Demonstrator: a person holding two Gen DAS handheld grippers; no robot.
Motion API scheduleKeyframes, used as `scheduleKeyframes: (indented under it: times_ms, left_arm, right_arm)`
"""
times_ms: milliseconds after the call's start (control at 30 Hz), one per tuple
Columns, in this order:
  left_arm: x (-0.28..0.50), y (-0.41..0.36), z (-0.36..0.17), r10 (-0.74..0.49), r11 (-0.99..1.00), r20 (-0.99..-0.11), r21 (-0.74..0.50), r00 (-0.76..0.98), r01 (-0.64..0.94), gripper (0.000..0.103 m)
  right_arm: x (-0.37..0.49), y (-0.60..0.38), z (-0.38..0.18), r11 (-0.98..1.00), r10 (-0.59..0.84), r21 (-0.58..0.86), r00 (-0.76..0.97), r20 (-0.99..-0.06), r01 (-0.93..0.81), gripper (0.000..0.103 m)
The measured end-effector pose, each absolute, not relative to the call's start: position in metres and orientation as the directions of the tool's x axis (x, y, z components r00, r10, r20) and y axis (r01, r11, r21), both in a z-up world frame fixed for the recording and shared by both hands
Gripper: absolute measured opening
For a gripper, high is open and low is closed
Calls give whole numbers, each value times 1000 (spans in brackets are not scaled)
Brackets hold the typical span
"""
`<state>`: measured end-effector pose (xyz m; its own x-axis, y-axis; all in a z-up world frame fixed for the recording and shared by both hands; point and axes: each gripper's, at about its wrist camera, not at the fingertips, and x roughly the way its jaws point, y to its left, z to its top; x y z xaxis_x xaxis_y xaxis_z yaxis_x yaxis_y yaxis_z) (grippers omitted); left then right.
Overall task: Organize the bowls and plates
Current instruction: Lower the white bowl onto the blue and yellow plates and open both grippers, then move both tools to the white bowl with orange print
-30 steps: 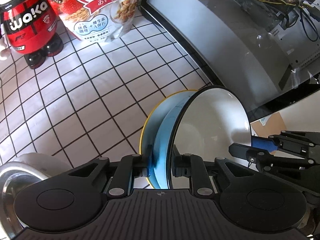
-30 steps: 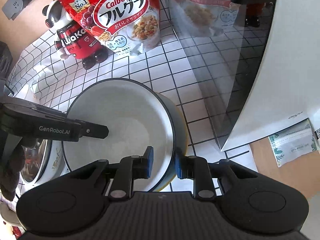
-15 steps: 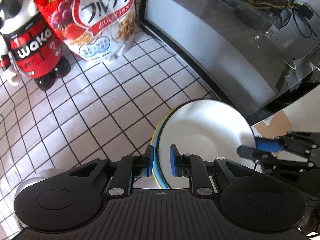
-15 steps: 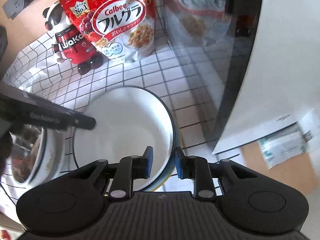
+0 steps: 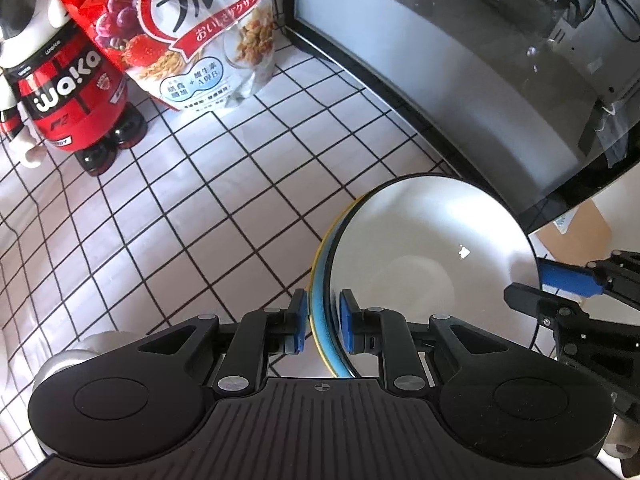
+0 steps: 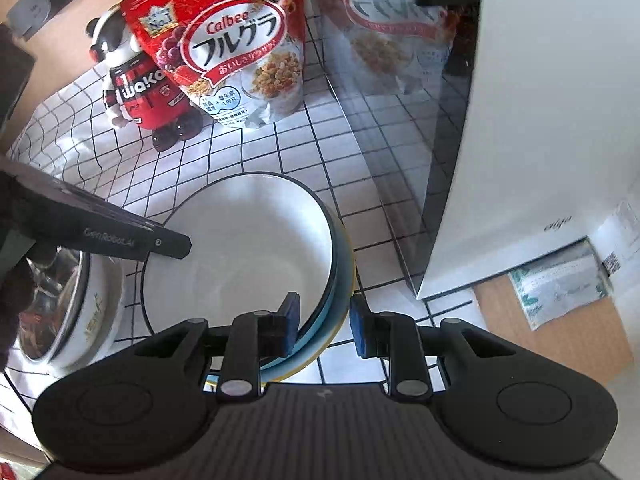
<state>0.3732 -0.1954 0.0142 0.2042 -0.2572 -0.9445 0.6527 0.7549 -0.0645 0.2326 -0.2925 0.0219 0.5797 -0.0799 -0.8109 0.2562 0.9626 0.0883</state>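
A bowl (image 5: 432,248), white inside and blue outside, sits nested in a yellow-rimmed bowl (image 6: 347,280) on the checked tablecloth; it also shows in the right wrist view (image 6: 240,252). My left gripper (image 5: 323,322) straddles the bowls' left rim with small gaps between its pads and the rim. My right gripper (image 6: 324,322) straddles the near right rim with its pads apart from the rim, and it shows at the right of the left wrist view (image 5: 532,284).
A microwave (image 6: 540,120) stands close on the right. A red cereal bag (image 5: 200,28) and a Waka figure (image 5: 68,92) stand at the back. A steel-lined bowl (image 6: 60,300) sits left of the bowls. A paper packet (image 6: 560,288) lies under the microwave's front.
Both grippers lowered the tilted bowls to rest flat on the cloth. Both sets of jaws then opened off the rim.
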Motion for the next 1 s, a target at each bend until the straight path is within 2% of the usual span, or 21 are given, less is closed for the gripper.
scheduleKeyframes:
  times_ms: [100, 200, 367, 567, 667, 733, 833, 1000]
  left_arm:
    - [373, -193, 14, -265, 762, -943, -76, 203, 643, 21]
    - [374, -190, 14, -277, 772, -939, -92, 202, 628, 23]
    - [373, -177, 20, -327, 793, -923, -152, 201, 590, 24]
    - [366, -123, 59, -454, 832, -831, -267, 321, 485, 23]
    - [360, -72, 80, -474, 864, -766, -309, 435, 398, 23]
    - [359, -30, 90, -439, 897, -729, -318, 525, 308, 23]
    - [360, 47, 96, -311, 938, -692, -334, 651, 93, 22]
    - [367, 178, 86, -102, 856, -693, -427, 714, -292, 23]
  right_arm:
    - [233, -285, 22, 969, -125, 27, 583, -803, 246, 31]
    - [235, -285, 22, 969, -124, 24, 572, -811, 245, 33]
    - [236, -276, 33, 974, -153, -19, 586, -796, 227, 45]
    - [245, -256, 68, 978, -196, -92, 669, -717, 188, 59]
    - [263, -233, 84, 986, -167, -109, 709, -685, 126, 59]
    - [278, -211, 91, 989, -140, -126, 725, -674, 74, 59]
    - [303, -171, 98, 989, -91, -147, 734, -673, -12, 59]
    - [358, -94, 102, 979, 22, -127, 704, -710, -159, 59]
